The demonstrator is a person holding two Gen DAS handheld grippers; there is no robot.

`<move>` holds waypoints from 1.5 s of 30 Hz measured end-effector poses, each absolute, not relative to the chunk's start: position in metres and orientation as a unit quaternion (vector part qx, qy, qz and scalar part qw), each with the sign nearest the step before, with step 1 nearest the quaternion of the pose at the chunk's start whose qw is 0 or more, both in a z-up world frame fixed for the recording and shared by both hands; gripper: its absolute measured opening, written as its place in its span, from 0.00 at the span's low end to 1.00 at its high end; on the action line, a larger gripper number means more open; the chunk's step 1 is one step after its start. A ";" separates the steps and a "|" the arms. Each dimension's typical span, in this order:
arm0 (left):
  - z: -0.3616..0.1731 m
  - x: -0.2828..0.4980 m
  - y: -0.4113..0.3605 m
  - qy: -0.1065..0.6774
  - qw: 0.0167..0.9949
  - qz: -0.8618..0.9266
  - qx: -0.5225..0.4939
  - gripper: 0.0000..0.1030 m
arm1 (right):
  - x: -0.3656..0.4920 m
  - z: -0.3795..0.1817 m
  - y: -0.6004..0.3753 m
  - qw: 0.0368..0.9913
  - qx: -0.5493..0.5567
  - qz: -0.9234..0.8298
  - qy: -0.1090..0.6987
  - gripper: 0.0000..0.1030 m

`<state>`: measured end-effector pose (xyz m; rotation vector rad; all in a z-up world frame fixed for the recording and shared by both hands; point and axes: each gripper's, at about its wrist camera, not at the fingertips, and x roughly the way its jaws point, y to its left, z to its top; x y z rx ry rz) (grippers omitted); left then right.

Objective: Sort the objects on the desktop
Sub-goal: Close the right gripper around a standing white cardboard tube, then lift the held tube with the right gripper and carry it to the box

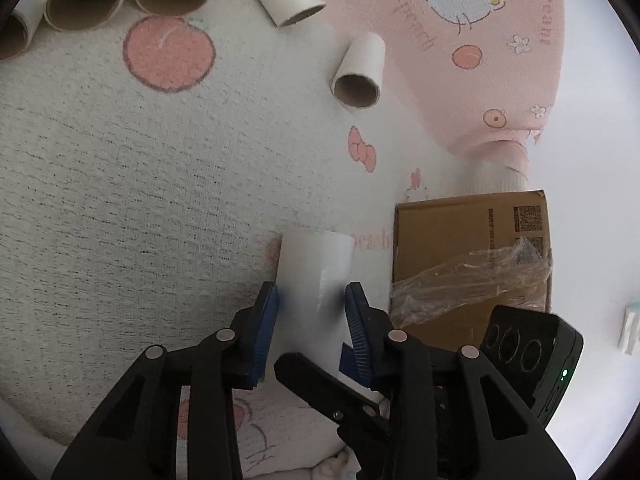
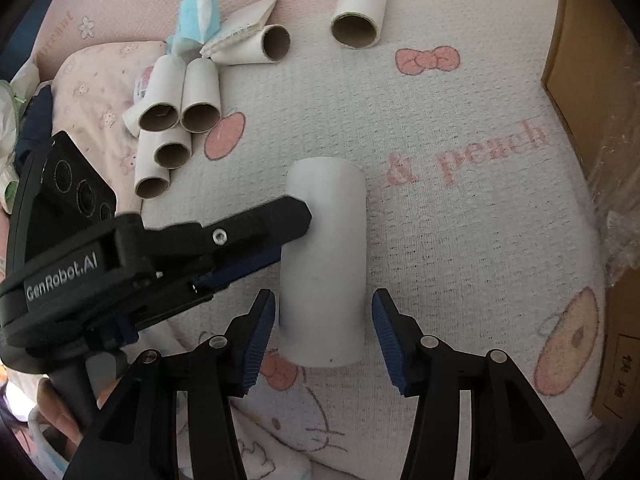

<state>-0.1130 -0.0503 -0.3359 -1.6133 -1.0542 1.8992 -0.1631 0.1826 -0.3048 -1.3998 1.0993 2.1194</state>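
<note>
Left gripper [image 1: 310, 322]: black frame w/ ribbed blue pads; fingers clamp the white tube [image 1: 316, 292] on both flanks, pads pressed to its wall.
Right gripper [image 2: 323, 336]: same build; fingers spread a bit wider than the tube, left pad right at its side, a slim gap at the right pad.
White tube: smooth matte cylinder, larger than the rest, lying lengthwise on the blanket [image 2: 460, 240]; seen from the right wrist [image 2: 324, 264] it sits between both sets of fingers, the left gripper reaching in from the side.
Blanket: waffle-knit, cream w/ pink peaches, bows, cat-face print and "& peach" lettering.
Tube pile [image 2: 176, 120]: several short cardboard cores, white outside, brown inside, heaped together far left of the right-wrist view.
Lone core [image 2: 358, 12]: short cardboard tube lying apart, open end toward the camera.
Blue-white wad [image 2: 198, 16]: crumpled, touching the pile; material unclear.
Cardboard box [image 1: 472, 268]: brown, flat, clear crinkled tape across it, just beside the white tube.
</note>
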 end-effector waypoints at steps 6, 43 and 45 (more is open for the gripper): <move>-0.337 -0.113 -0.047 -0.373 0.225 0.686 -0.583 0.37 | -0.162 -0.312 0.192 0.180 -0.492 0.749 0.406 0.41; -0.113 -0.077 -0.016 -0.150 0.281 0.820 -0.475 0.45 | -0.123 -0.143 0.150 0.148 -0.309 0.884 0.317 0.40; -0.099 -0.071 -0.007 -0.136 0.289 0.830 -0.458 0.45 | -0.115 -0.133 0.152 0.148 -0.295 0.889 0.318 0.40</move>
